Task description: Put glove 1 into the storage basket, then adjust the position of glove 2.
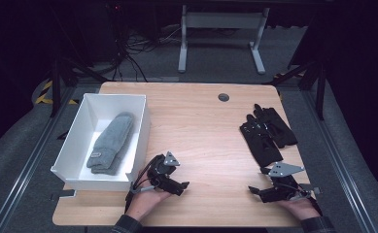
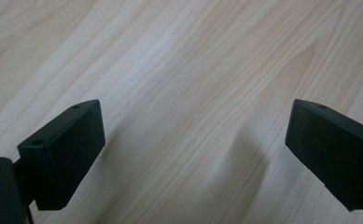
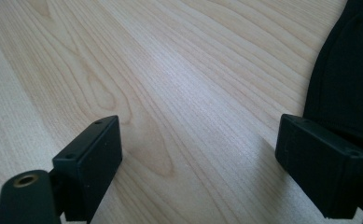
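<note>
Black gloves (image 1: 266, 132) at 2 o'clock on the counter (image 1: 201, 121): dark heap, count hard to make out; one edge cut off in right gripper view (image 3: 352, 70). White box (image 1: 75, 145) at 9 o'clock holds grey mittens (image 1: 110, 143), stacked. Left gripper (image 1: 184, 185) just beside the box, jaws apart, nothing between. Right gripper (image 1: 254, 191) near the gloves, jaws apart over bare wood
</note>
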The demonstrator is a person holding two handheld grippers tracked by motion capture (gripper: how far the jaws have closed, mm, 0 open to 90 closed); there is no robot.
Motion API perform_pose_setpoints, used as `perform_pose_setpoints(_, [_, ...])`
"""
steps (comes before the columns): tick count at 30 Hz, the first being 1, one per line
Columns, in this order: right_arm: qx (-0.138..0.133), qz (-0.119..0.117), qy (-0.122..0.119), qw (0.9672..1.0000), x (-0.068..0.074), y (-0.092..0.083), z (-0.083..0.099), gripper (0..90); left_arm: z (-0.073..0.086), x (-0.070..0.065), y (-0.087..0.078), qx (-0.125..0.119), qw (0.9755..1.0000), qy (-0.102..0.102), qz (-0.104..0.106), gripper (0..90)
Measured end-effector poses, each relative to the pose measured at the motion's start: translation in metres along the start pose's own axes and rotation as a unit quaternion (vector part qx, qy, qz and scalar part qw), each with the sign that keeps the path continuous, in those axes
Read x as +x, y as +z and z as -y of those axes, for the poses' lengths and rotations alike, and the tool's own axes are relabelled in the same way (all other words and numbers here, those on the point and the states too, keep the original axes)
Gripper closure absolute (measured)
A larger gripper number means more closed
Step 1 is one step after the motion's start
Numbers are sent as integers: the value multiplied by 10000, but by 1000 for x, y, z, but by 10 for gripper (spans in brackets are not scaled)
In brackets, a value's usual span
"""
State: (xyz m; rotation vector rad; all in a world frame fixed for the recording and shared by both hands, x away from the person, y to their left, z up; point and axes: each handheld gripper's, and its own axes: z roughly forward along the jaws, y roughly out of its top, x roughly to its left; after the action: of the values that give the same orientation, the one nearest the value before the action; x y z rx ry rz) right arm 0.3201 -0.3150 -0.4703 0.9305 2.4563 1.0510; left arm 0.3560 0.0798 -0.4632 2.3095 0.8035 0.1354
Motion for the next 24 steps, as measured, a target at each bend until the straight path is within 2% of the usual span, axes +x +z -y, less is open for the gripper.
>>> perform_pose_setpoints(4, [-3, -3, 5, 10000, 0, 0, 0, 147, 4, -4, 4, 146, 9996, 218, -45, 20])
perform_pose_setpoints(7, [6, 1, 5, 10000, 0, 0, 0, 147, 5, -7, 5, 166, 9991, 363, -131, 0])
perform_pose_setpoints(9, [64, -25, -11, 10000, 0, -1, -1, 153, 8, -8, 6, 124, 9985, 491, -184, 0])
perform_pose_setpoints(13, [171, -108, 99, 9997, -1, -3, -5, 182, 15, -7, 6, -116, 9980, 617, -101, 0])
perform_pose_setpoints(16, [19, -60, 183, 9998, -3, -11, -10, 279, 18, -6, 6, -291, 9973, 674, -56, 0])
perform_pose_setpoints(19, [-165, 48, 259, 9995, -8, -20, -15, 436, 18, -5, 6, -288, 9973, 674, -56, 0])
perform_pose_setpoints(21, [-150, 175, 272, 9994, -13, -24, -19, 572, 18, -6, 6, -288, 9973, 671, -63, 0])
perform_pose_setpoints(22, [-150, 175, 272, 9994, -13, -24, -19, 572, 18, -6, 6, -288, 9973, 671, -63, 0])
perform_pose_setpoints(23, [-96, 292, 356, 9989, -22, -25, -23, 717, 18, -6, 6, -288, 9973, 665, -66, 0])
perform_pose_setpoints(24, [-96, 292, 356, 9989, -22, -25, -23, 717, 18, -6, 6, -288, 9973, 666, -67, 0])
